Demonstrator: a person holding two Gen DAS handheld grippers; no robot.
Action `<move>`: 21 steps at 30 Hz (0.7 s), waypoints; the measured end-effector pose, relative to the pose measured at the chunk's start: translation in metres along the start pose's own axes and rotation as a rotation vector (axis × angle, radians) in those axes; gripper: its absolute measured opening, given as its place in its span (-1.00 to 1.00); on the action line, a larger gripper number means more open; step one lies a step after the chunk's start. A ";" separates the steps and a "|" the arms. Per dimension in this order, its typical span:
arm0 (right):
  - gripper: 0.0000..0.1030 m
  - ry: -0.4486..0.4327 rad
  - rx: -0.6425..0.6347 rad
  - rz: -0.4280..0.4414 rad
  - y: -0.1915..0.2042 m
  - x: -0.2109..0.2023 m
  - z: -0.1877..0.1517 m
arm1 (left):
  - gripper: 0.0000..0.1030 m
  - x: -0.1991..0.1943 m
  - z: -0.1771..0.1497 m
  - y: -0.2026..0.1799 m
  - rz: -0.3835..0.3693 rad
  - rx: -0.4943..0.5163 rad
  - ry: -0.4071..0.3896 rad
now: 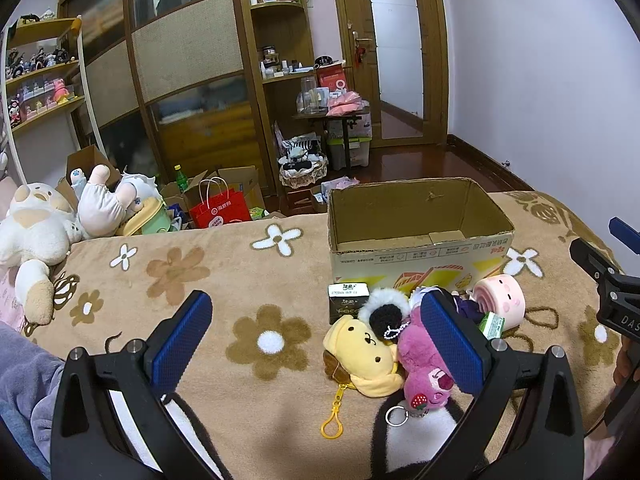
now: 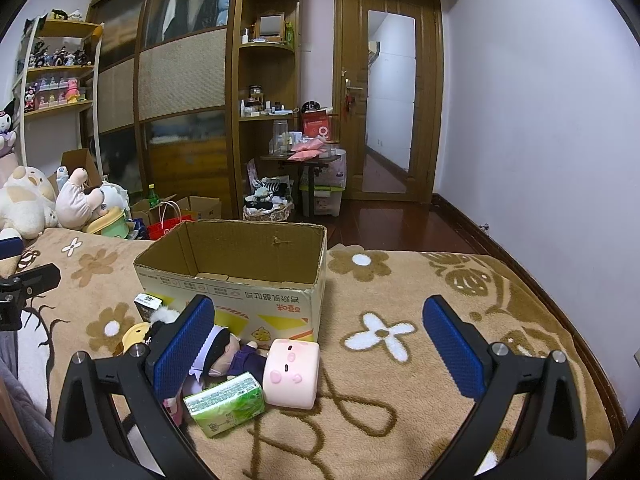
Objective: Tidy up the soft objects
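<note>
Floral fleece blanket [image 1: 240, 280] covers the bed; everything sits on it.

Cardboard box [image 1: 416, 232], top open, interior looks empty. Upright, near the bed's far edge. Presumably the destination.

Cluster of small items lies just in front of the box's near wall, touching one another:
- Pink bear plush [image 1: 424, 376], with strawberry charm and key ring. Squashy, light; take it across the body.
- Yellow dog plush [image 1: 360, 356], with yellow plastic clip. Soft and flat; grip the head, not the clip.
- Pink cube plush with a face [image 2: 294, 372], on its side. Likely foam-like; will compress, so pinch across the flat sides.
- Dark-clothed doll [image 2: 232, 356], lying between cube and box.
- Black-and-white pompom [image 1: 386, 312] on a bead chain. Fluffy, could slip.
- Green tissue pack [image 2: 226, 402], crinkly wrap, yields some.
- Dark carton [image 1: 347, 300], stiff, may not belong with soft goods.

Left gripper [image 1: 316, 344]: spread wide, empty, right pad beside the pink bear.
Right gripper [image 2: 320, 350]: spread wide, empty, cube and tissue pack between its pads, no contact visible.
</note>
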State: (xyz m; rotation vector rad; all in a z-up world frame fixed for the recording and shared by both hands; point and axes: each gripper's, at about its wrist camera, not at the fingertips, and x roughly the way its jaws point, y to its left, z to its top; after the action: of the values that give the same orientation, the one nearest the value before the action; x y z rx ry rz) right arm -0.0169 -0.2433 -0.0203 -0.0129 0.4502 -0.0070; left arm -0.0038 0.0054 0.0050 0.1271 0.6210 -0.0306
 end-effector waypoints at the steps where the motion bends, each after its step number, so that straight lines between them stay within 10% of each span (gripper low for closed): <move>1: 1.00 0.000 0.000 0.000 0.000 0.000 0.000 | 0.99 0.000 0.000 0.000 0.000 0.000 0.000; 21: 1.00 -0.010 -0.005 -0.001 0.002 -0.002 -0.001 | 0.99 0.005 -0.002 0.000 0.003 -0.002 0.005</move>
State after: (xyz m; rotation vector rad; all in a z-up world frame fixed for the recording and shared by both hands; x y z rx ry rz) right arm -0.0190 -0.2409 -0.0203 -0.0179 0.4404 -0.0065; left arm -0.0010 0.0053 0.0010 0.1260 0.6256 -0.0272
